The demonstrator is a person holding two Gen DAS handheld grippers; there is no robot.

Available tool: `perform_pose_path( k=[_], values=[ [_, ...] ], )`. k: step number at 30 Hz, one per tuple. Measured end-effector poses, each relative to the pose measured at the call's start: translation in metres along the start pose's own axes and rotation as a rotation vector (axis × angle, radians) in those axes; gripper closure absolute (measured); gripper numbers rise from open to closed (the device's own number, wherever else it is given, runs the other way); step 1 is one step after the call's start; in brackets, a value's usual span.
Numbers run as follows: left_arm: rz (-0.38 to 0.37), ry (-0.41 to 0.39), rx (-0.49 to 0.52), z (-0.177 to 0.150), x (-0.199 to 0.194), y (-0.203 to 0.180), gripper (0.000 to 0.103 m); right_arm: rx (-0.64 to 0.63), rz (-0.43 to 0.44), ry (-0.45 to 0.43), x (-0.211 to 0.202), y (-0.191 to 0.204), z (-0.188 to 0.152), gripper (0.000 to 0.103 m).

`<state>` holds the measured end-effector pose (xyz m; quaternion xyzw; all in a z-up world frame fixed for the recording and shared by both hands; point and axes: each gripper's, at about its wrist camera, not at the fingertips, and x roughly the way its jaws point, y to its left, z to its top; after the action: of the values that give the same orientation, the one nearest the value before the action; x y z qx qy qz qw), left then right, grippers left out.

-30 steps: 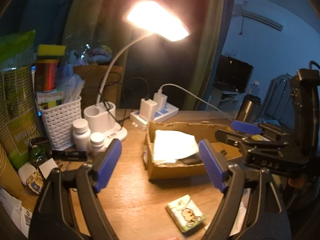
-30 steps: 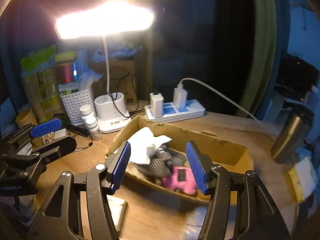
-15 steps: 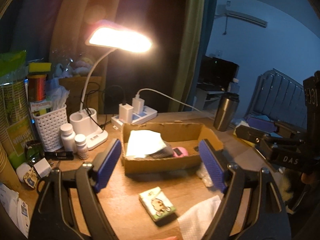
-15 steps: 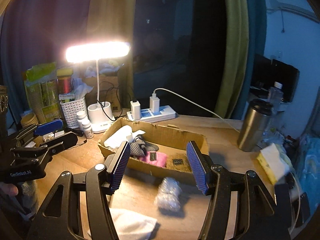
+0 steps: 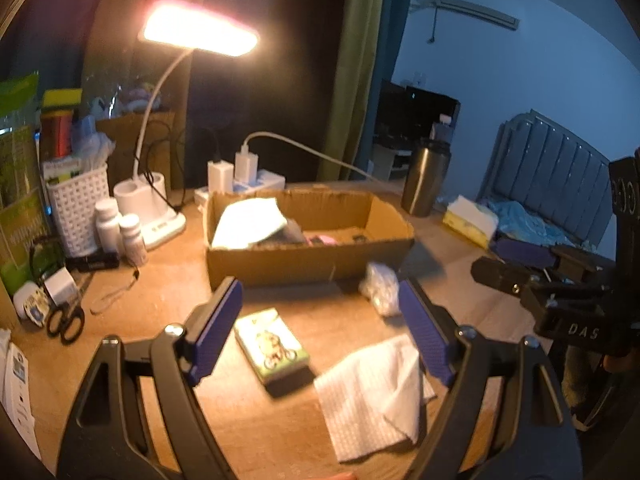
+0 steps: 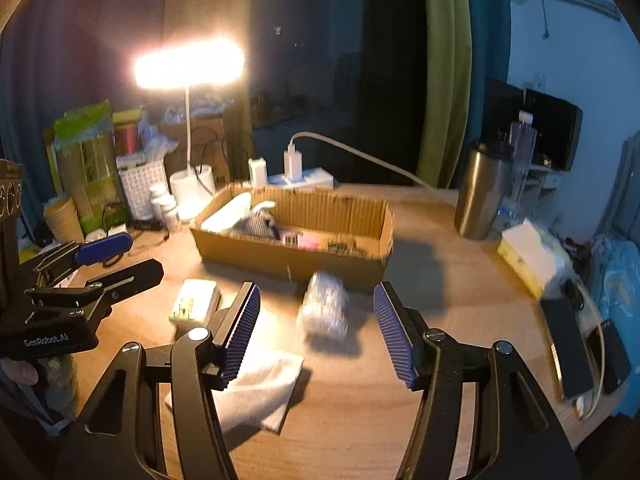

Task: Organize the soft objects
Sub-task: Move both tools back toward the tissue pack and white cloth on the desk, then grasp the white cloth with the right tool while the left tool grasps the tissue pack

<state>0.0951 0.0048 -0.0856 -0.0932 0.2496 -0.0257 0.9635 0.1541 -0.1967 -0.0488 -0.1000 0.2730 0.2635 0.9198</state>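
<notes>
I have both grippers hovering above the wooden desk (image 5: 160, 280), and neither is grasping anything. The left gripper (image 5: 320, 328) has its jaws released, spread wide over a small green tissue pack (image 5: 272, 346) printed with a cartoon, which lies flat on the desk between the blue pads but untouched. Just to its right a white cloth (image 5: 374, 388) lies crumpled on the wood, partly under the right-hand pad. The right gripper (image 6: 316, 332) also has its jaws released; between them, farther off, I see a clear crinkled plastic bundle (image 6: 324, 308) resting on the desk, blurred, just in front of the cardboard box (image 6: 288, 256). That open box sits mid-desk and already holds a white cloth, something dark and a pink item. Behind it stand a lit desk lamp (image 5: 200, 34), a white power strip (image 6: 300, 178) with chargers, and a steel tumbler (image 6: 480, 196) to the right
</notes>
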Motion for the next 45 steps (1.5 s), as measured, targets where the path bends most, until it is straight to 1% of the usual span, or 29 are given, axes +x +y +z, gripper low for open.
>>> perform_pose_path(
  k=[7,12,15,16,25,34,35,36,37,38,39,40,41,42,44,45],
  values=[
    [0.014,0.053,-0.013,-0.023,0.001,0.009,0.022,0.004,0.028,0.058,0.010,0.012,-0.029,0.040],
    [0.024,0.080,-0.031,-0.036,0.001,0.018,0.022,-0.006,0.058,0.103,0.022,0.025,-0.043,0.039],
    [0.036,0.099,-0.045,-0.042,0.004,0.026,0.022,-0.031,0.090,0.135,0.031,0.036,-0.051,0.026],
    [0.039,0.103,-0.050,-0.043,0.005,0.028,0.022,-0.039,0.101,0.147,0.034,0.039,-0.053,0.025],
    [0.068,0.143,-0.082,-0.053,0.013,0.044,0.022,-0.068,0.157,0.231,0.064,0.058,-0.064,0.025],
    [0.084,0.176,-0.082,-0.055,0.024,0.045,0.022,-0.080,0.172,0.324,0.088,0.064,-0.076,0.026],
    [0.085,0.180,-0.080,-0.055,0.025,0.044,0.022,-0.091,0.168,0.316,0.087,0.065,-0.077,0.027],
    [0.086,0.184,-0.077,-0.054,0.026,0.043,0.022,-0.096,0.167,0.317,0.087,0.065,-0.077,0.033],
    [0.088,0.188,-0.075,-0.054,0.027,0.042,0.022,-0.100,0.164,0.316,0.087,0.065,-0.078,0.041],
    [0.091,0.192,-0.073,-0.053,0.030,0.041,0.022,-0.106,0.152,0.313,0.087,0.064,-0.078,0.044],
    [0.094,0.196,-0.071,-0.053,0.031,0.040,0.022,-0.114,0.133,0.309,0.087,0.063,-0.078,0.053],
    [0.098,0.200,-0.070,-0.053,0.033,0.039,0.022,-0.114,0.125,0.305,0.087,0.061,-0.078,0.066],
    [0.102,0.207,-0.068,-0.052,0.035,0.038,0.022,-0.109,0.123,0.305,0.087,0.057,-0.078,0.074],
    [0.106,0.211,-0.067,-0.051,0.037,0.037,0.022,-0.106,0.114,0.303,0.088,0.054,-0.077,0.088],
    [0.115,0.218,-0.063,-0.049,0.041,0.035,0.022,-0.082,0.091,0.299,0.089,0.043,-0.076,0.089],
    [0.119,0.221,-0.061,-0.048,0.043,0.034,0.022,-0.069,0.094,0.299,0.090,0.038,-0.076,0.089]
  ],
)
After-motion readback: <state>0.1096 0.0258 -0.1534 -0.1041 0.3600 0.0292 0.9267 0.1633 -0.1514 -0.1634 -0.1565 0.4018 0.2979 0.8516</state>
